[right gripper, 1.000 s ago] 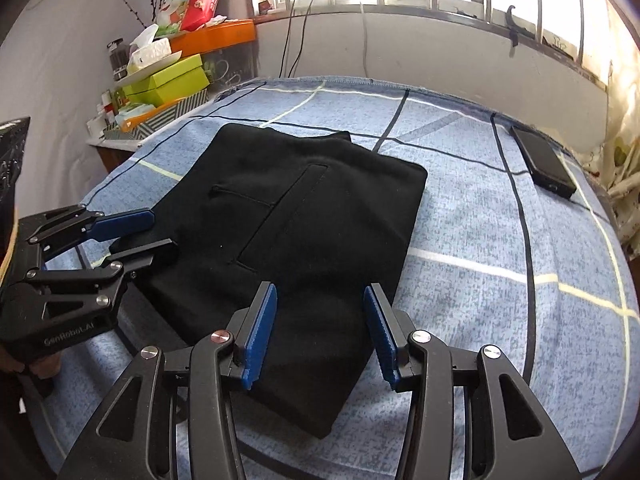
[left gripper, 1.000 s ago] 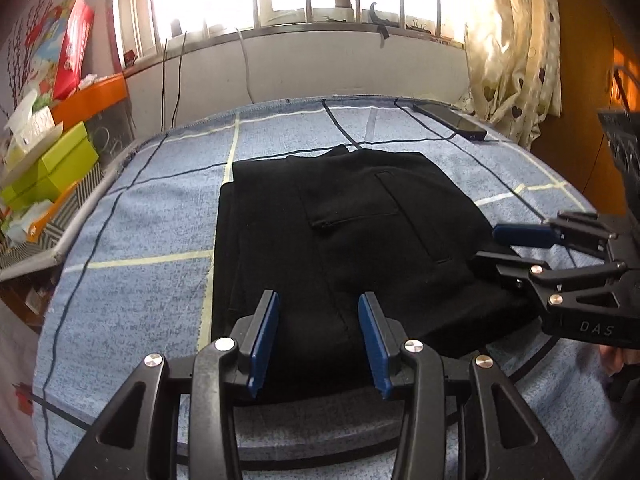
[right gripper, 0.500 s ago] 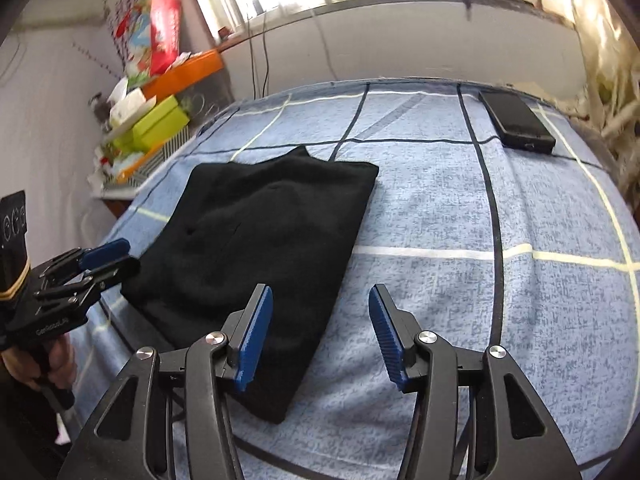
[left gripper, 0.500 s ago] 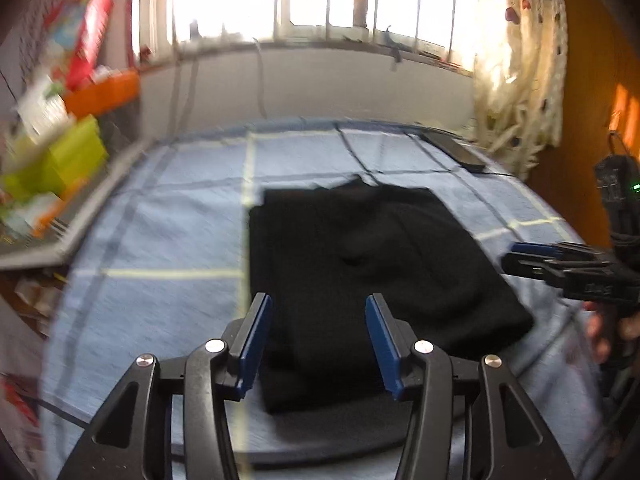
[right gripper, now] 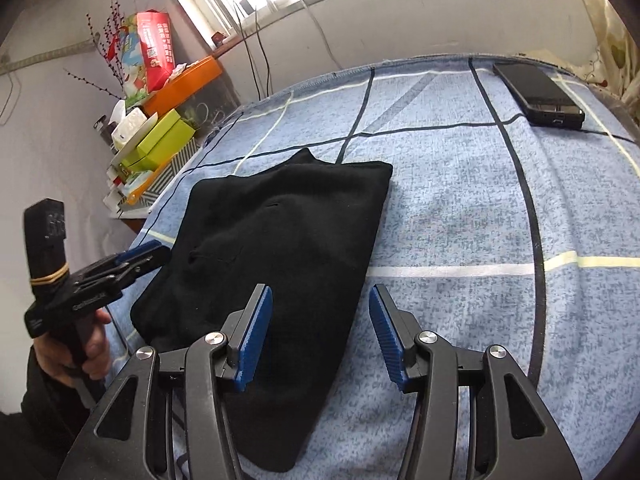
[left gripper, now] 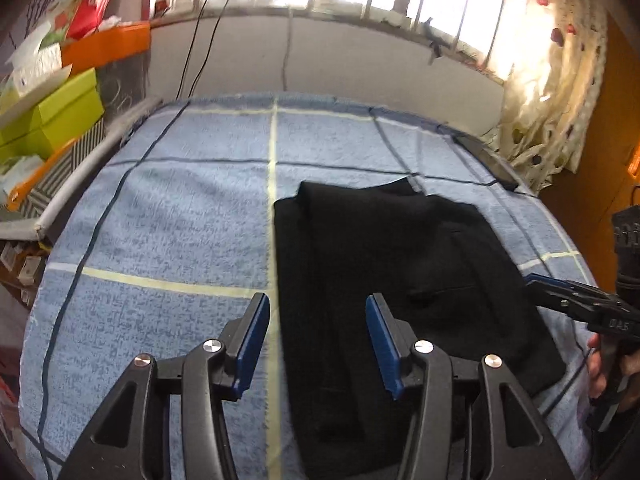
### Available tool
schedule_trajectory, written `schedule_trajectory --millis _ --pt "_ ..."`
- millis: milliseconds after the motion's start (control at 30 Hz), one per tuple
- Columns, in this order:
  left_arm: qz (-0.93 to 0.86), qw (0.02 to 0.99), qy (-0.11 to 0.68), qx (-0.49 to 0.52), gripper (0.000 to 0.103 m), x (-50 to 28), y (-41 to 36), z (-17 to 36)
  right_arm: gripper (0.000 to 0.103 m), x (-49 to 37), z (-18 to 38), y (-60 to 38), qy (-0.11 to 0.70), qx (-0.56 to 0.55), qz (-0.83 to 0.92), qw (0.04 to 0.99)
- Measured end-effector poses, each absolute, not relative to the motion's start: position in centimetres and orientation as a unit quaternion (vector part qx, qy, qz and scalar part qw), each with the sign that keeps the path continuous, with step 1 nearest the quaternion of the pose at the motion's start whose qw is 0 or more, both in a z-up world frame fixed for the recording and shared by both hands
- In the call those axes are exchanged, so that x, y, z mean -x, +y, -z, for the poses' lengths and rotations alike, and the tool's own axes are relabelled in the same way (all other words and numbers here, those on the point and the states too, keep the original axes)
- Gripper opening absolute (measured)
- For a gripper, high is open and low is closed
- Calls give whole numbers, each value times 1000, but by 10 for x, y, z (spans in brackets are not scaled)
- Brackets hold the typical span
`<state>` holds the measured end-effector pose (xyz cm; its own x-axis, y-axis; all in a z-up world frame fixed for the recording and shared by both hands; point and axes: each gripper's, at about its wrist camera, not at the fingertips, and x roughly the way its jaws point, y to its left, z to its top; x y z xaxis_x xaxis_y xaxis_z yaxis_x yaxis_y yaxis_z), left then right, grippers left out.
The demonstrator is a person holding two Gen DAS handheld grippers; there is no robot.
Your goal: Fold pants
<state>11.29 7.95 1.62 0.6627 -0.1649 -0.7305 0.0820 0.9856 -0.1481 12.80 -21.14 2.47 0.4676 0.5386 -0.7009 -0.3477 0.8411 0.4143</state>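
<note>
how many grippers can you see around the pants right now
2. The left gripper hangs open over the black pants' left edge; the right gripper hangs open over their right edge. Neither is gripping the fabric.

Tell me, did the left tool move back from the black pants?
Yes. The left tool has pulled back and leftward: its left finger now sits over the blue bedspread beside the pants, not over black cloth.

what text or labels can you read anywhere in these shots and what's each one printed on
"DAS": on the body of the right claw, seen from the left wrist view.
"GeoRobot.AI", small and only partly legible: on the body of the left claw, seen from the right wrist view.
Red box by the window: printed characters and a code square, too small to read.
Black pants and phone: no readable text.
</note>
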Motion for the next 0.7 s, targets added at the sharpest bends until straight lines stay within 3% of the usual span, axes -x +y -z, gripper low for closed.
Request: schedule_trajectory --millis 333,467,700 --pt "95 899 416 97 54 -139 85 -9 52 -154 -15 -204 460 -127 -270 837" --pt "103 890 422 137 60 -148 95 -2 52 -159 -13 -207 462 -148 -272 831" --pt "126 883 426 152 60 -127 97 2 52 -141 -13 -210 478 -158 -302 810"
